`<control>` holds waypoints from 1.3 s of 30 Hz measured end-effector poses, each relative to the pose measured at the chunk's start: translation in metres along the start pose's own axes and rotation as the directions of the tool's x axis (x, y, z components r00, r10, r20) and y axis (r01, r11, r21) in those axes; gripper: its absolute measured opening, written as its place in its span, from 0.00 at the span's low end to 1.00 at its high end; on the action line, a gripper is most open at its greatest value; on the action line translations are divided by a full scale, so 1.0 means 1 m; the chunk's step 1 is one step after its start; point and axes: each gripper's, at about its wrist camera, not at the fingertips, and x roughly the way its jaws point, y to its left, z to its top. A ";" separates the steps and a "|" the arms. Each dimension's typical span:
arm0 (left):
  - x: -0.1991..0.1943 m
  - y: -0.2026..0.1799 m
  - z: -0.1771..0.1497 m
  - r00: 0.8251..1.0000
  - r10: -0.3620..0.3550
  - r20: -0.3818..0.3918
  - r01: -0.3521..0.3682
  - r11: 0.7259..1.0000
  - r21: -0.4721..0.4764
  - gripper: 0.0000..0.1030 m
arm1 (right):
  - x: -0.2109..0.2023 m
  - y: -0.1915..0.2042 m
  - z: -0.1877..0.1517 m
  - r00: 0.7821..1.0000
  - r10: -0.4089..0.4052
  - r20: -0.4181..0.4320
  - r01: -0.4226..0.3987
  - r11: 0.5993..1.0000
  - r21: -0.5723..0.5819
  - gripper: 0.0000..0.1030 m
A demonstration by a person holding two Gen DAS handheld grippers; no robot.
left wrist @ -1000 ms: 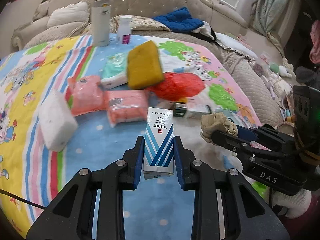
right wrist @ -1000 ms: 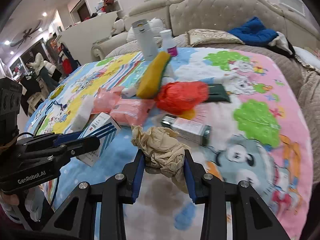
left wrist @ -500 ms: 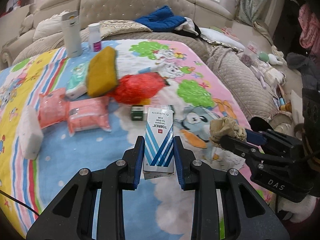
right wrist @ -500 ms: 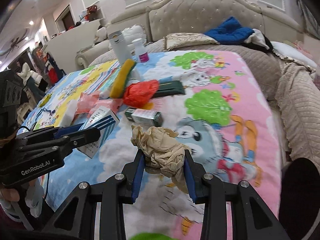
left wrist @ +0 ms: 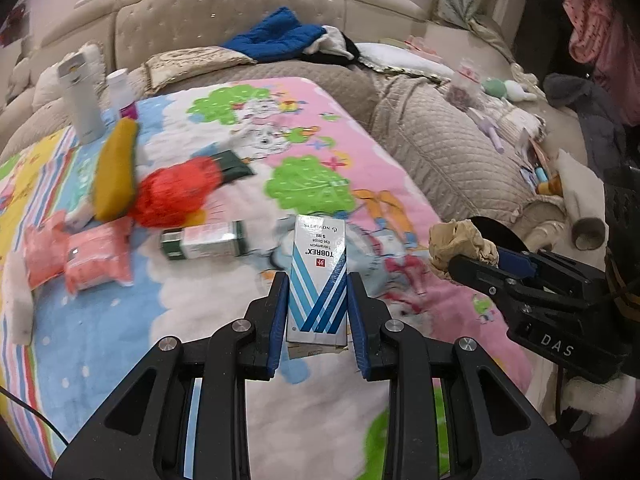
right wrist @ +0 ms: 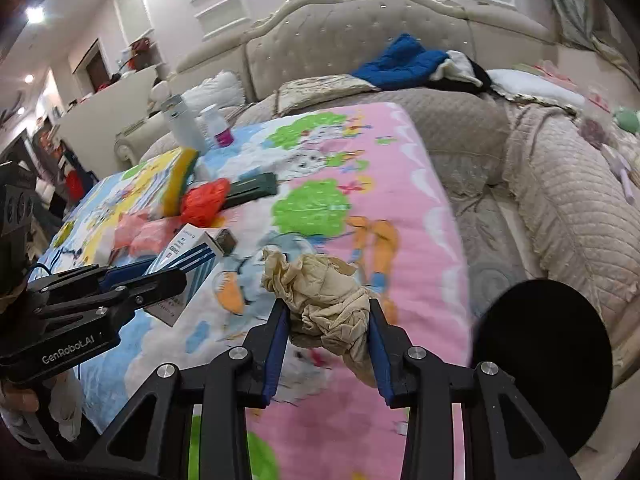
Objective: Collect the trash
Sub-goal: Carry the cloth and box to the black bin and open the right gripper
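Note:
My left gripper (left wrist: 318,312) is shut on a white and blue Tobrex medicine box (left wrist: 318,280), held above the cartoon blanket (left wrist: 224,360). My right gripper (right wrist: 328,332) is shut on a crumpled beige tissue (right wrist: 324,292). In the left wrist view the tissue (left wrist: 460,240) and the right gripper (left wrist: 472,268) are at the right, near the bed's edge. In the right wrist view the box (right wrist: 188,260) and the left gripper (right wrist: 176,276) are at the left. A black round bin opening (right wrist: 544,360) lies low at the right, beside the bed.
On the blanket lie a red plastic bag (left wrist: 176,196), a green-ended carton (left wrist: 204,240), pink packets (left wrist: 96,256), a yellow sponge (left wrist: 116,168) and a white flask (left wrist: 80,100). A beige sofa (left wrist: 452,148) with clutter stands to the right.
Both grippers have swung to the right with their loads, from over the middle of the blanket toward the bed's right edge. The black bin has come into view.

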 end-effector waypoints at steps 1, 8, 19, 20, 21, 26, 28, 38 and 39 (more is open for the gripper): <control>0.001 -0.004 0.001 1.000 -0.004 -0.001 0.004 1.000 0.007 0.25 | -0.003 -0.006 -0.001 1.000 -0.007 0.002 0.007 1.000 0.010 0.35; 0.013 -0.038 0.009 0.999 -0.042 -0.010 0.042 0.998 0.052 0.25 | -0.019 -0.041 -0.009 0.999 -0.052 0.016 0.051 0.997 0.065 0.35; 0.033 -0.084 0.022 0.990 -0.131 -0.045 0.135 0.987 0.084 0.25 | -0.038 -0.091 -0.022 0.992 -0.129 0.016 0.125 0.982 0.140 0.35; 0.036 -0.088 0.023 0.989 -0.139 -0.048 0.143 0.986 0.087 0.25 | -0.038 -0.096 -0.024 0.991 -0.134 0.015 0.130 0.980 0.148 0.35; 0.037 -0.093 0.024 0.988 -0.147 -0.051 0.151 0.984 0.092 0.26 | -0.038 -0.099 -0.024 0.990 -0.138 0.013 0.135 0.979 0.156 0.35; 0.046 -0.115 0.029 0.982 -0.179 -0.062 0.185 0.977 0.110 0.26 | -0.040 -0.120 -0.031 0.987 -0.159 0.000 0.156 0.969 0.192 0.35; 0.051 -0.122 0.030 0.979 -0.189 -0.070 0.196 0.974 0.110 0.26 | -0.040 -0.127 -0.033 0.986 -0.164 -0.006 0.162 0.966 0.202 0.35; 0.073 -0.145 0.032 0.972 -0.208 -0.109 0.221 0.967 0.124 0.26 | -0.040 -0.156 -0.041 0.982 -0.190 -0.018 0.188 0.949 0.254 0.35; 0.075 -0.146 0.033 0.971 -0.210 -0.112 0.223 0.968 0.119 0.26 | -0.040 -0.158 -0.041 0.981 -0.192 -0.018 0.190 0.948 0.257 0.35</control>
